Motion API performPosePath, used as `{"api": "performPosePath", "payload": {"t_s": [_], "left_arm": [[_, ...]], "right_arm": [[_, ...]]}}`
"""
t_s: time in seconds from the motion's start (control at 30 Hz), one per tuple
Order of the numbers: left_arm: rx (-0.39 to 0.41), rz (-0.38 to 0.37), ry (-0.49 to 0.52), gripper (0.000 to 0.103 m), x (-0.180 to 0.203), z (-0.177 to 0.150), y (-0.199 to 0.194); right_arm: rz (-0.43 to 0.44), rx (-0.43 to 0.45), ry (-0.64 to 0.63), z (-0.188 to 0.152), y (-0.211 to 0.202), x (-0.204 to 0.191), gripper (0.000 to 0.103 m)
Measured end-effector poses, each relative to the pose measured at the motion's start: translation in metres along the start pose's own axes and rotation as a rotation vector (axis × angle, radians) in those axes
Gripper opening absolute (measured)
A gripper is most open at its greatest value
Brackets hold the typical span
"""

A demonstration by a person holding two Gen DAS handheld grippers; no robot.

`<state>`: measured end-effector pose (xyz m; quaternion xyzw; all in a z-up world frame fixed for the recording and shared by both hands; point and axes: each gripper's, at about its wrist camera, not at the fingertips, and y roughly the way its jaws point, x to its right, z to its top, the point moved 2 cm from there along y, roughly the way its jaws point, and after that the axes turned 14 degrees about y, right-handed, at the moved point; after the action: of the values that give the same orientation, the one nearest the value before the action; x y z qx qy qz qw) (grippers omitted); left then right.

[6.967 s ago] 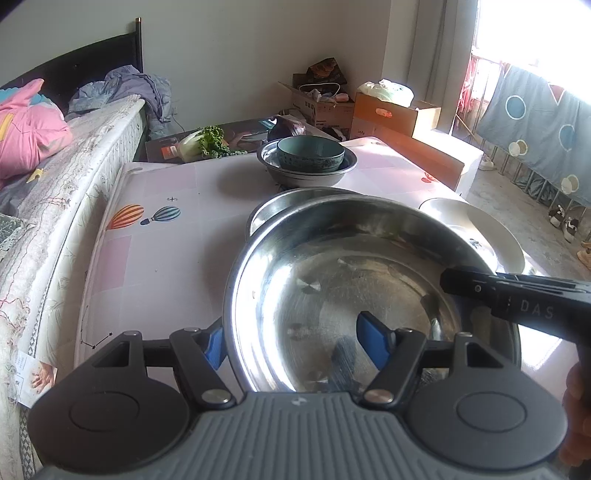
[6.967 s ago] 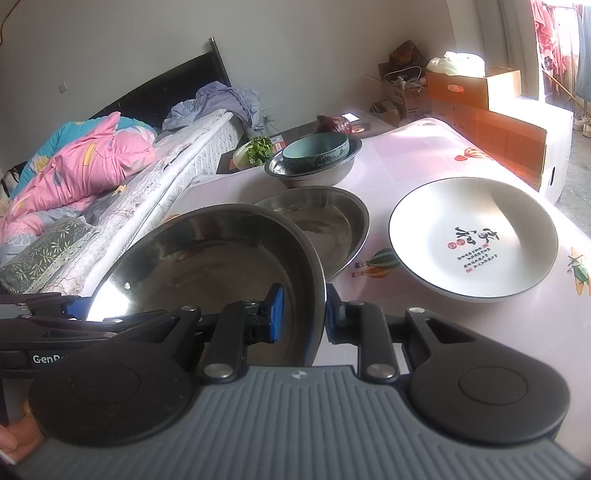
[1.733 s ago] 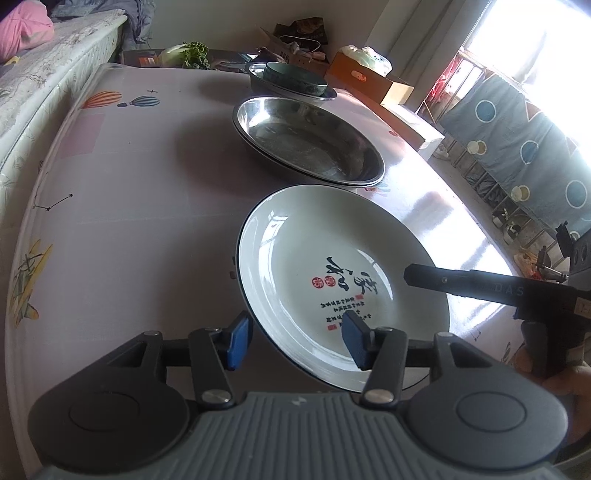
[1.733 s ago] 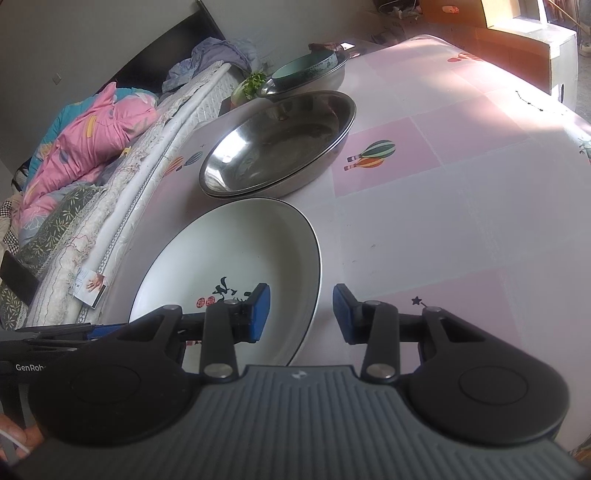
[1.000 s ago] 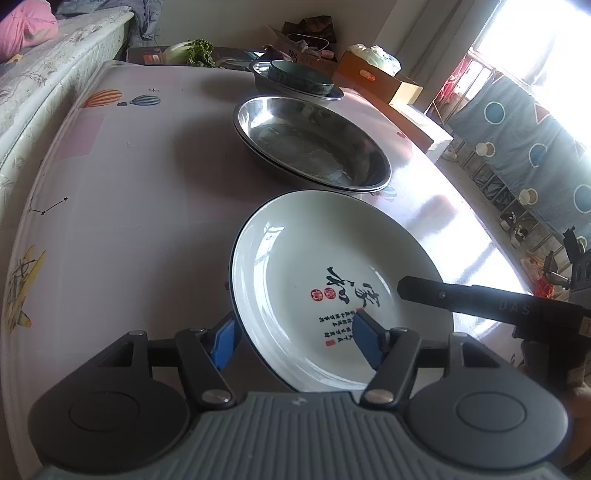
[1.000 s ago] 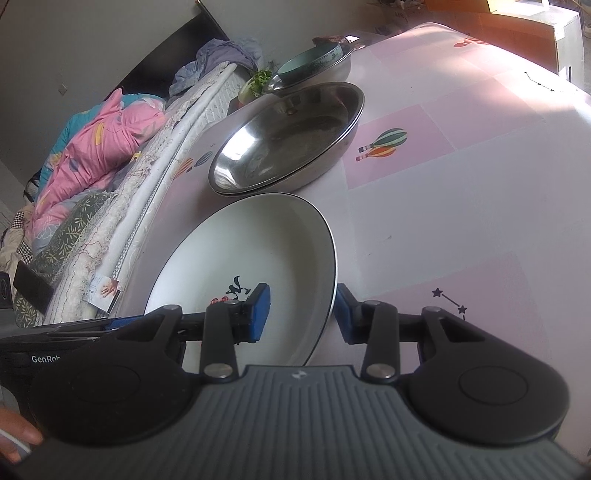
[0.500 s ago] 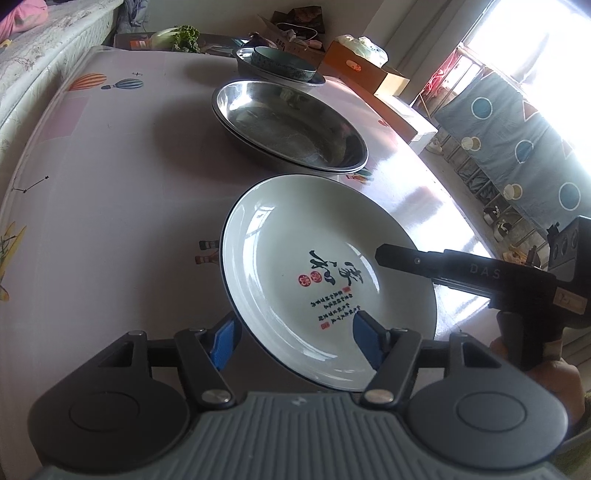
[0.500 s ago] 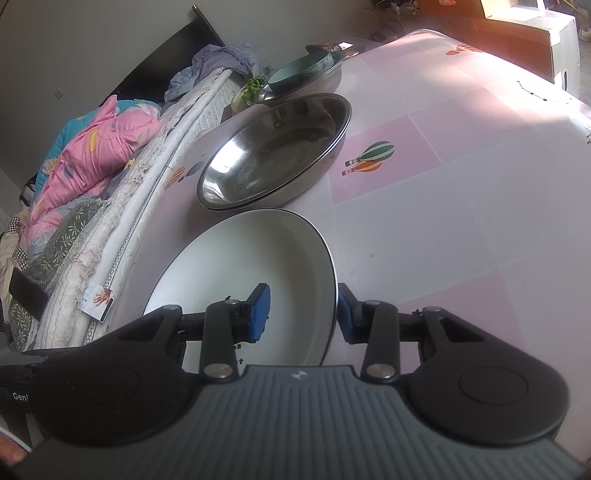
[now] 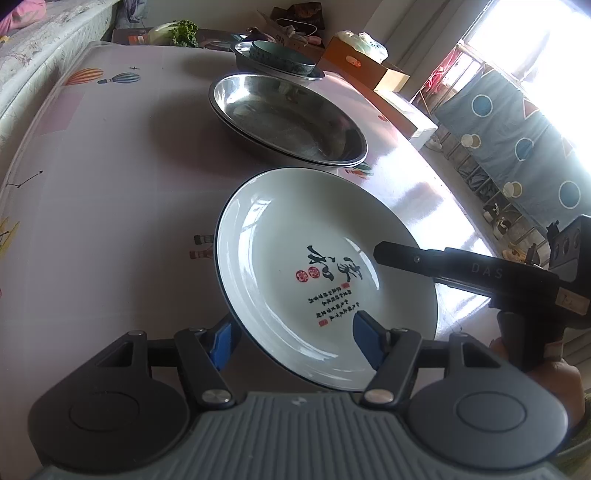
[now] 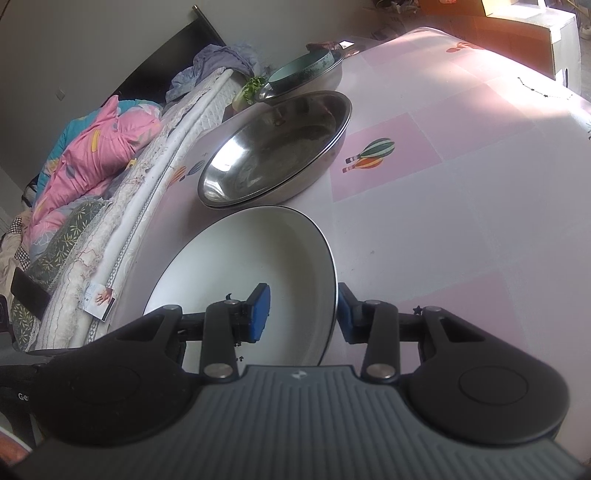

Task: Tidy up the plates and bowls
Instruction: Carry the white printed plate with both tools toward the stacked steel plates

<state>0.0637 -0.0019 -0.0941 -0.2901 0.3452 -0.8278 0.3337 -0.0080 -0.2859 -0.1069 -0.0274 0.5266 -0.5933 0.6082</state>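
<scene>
A white plate (image 9: 314,266) with black and red characters is held tilted above the pink table, between both grippers. My left gripper (image 9: 295,341) has its blue pads on either side of the plate's near rim. My right gripper (image 10: 301,312) grips the opposite rim, one pad inside and one outside; the plate (image 10: 251,273) shows there too. Two nested steel pans (image 9: 288,118) lie beyond, also in the right wrist view (image 10: 273,147). A teal bowl (image 9: 280,57) sits in a steel bowl farther back.
A bed (image 10: 92,155) with pink bedding runs along the table's left side. Cardboard boxes (image 9: 365,68) stand past the far right edge. Greens (image 9: 177,31) lie beyond the far end of the table (image 9: 103,184).
The white plate has been carried a little closer to the steel pans and tilted more. Both grippers keep their hold on its rim.
</scene>
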Motion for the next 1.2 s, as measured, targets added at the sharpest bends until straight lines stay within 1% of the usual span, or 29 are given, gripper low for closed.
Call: {"api": "performPosePath", "payload": {"t_s": [0.3,0.37,0.5,0.6,0.8,0.87,0.9,0.97,1.13,1.2], "left_arm": [[0.006,0.009,0.013,0.067,0.001,0.0,0.0],[0.014,0.029,0.03,0.067,0.002,0.0,-0.001],[0.032,0.095,0.078,0.067,0.002,0.002,-0.004],[0.018,0.124,0.089,0.066,0.0,0.002,0.0],[0.025,0.179,0.129,0.06,0.001,0.001,0.003],[0.03,0.199,0.141,0.051,0.002,0.001,0.004],[0.033,0.206,0.145,0.048,0.002,0.001,0.004],[0.036,0.2,0.143,0.037,0.002,0.002,0.005],[0.032,0.204,0.132,0.036,0.004,0.001,0.002],[0.029,0.187,0.124,0.036,0.006,0.0,-0.002]], "right_arm": [[-0.002,0.0,-0.003,0.0,0.0,0.0,0.038],[-0.008,0.0,-0.013,-0.001,-0.001,-0.002,0.038],[-0.024,0.006,-0.037,-0.005,-0.005,-0.002,0.038],[-0.029,0.016,-0.059,-0.007,-0.008,-0.001,0.038],[-0.075,0.036,-0.125,-0.015,-0.014,-0.002,0.033],[-0.093,0.043,-0.151,-0.017,-0.014,-0.004,0.028],[-0.1,0.045,-0.164,-0.018,-0.013,-0.005,0.027],[-0.106,0.048,-0.182,-0.021,-0.013,-0.007,0.021],[-0.111,0.061,-0.196,-0.022,-0.015,-0.009,0.019],[-0.112,0.071,-0.199,-0.021,-0.018,-0.008,0.019]]}}
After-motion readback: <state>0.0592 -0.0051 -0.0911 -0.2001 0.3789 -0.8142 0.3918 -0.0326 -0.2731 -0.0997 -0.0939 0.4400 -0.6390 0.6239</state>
